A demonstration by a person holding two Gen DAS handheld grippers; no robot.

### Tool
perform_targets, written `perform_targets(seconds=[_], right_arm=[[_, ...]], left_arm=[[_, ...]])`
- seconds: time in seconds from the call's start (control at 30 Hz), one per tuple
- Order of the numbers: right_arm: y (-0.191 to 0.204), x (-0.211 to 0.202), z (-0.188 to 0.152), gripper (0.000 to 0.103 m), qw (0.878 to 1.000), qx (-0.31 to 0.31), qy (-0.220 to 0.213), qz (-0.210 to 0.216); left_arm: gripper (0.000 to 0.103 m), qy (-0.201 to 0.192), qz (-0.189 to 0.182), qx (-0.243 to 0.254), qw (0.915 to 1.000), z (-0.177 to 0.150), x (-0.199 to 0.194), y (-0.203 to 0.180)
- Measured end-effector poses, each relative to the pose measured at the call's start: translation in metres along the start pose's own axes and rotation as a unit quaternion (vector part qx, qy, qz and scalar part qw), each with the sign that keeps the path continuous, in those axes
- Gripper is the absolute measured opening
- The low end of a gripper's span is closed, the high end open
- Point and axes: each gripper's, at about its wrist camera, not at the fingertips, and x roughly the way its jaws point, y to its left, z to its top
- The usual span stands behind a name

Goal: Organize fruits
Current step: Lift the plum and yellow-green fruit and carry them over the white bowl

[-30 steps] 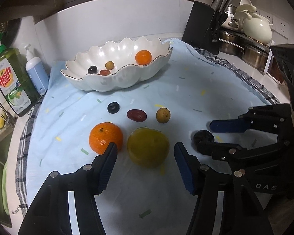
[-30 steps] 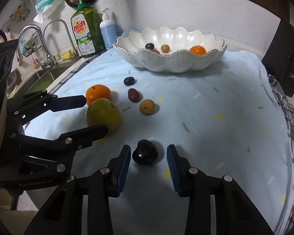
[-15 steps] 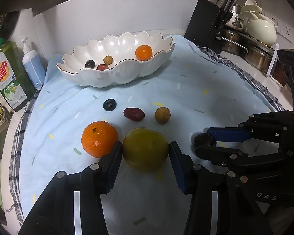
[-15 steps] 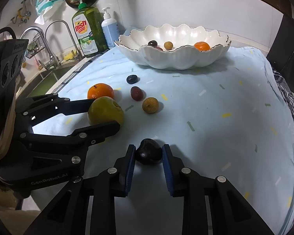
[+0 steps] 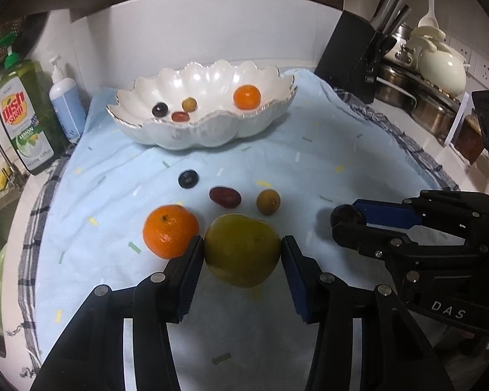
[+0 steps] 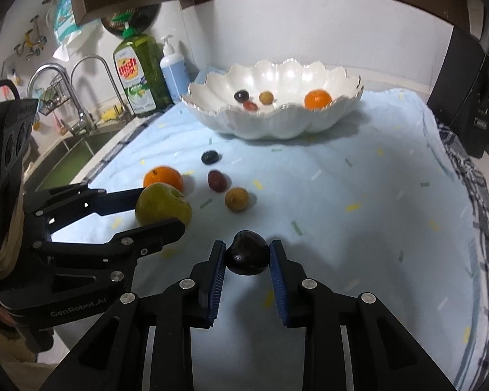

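left gripper: black, blue pads, silver screws | right gripper: same, "das" lettering

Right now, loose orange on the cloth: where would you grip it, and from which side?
Grip the loose orange across its widest middle, coming steeply from above. It is round, stem dimple up; the yellow-green fruit and left claw crowd its right flank.

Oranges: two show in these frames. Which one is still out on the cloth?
The orange beside the yellow-green fruit; the other orange already sits in the white bowl.
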Motion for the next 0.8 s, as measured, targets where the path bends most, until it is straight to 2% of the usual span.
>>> perform_targets(seconds=[0.4, 0.8], right_arm=[[-0.003, -0.034, 0.032, 0.029, 0.997, -0.006, -0.074, -0.013], [-0.007, -0.049, 0.067, 0.029, 0.99, -0.015, -0.134, -0.035]], left_arm=[[0.048, -0.057, 0.012, -0.018, 0.9981, 0.03, -0.032, 0.003], [0.048, -0.102, 0.036, -0.028, 0.9938, 0.062, -0.049, 0.014]])
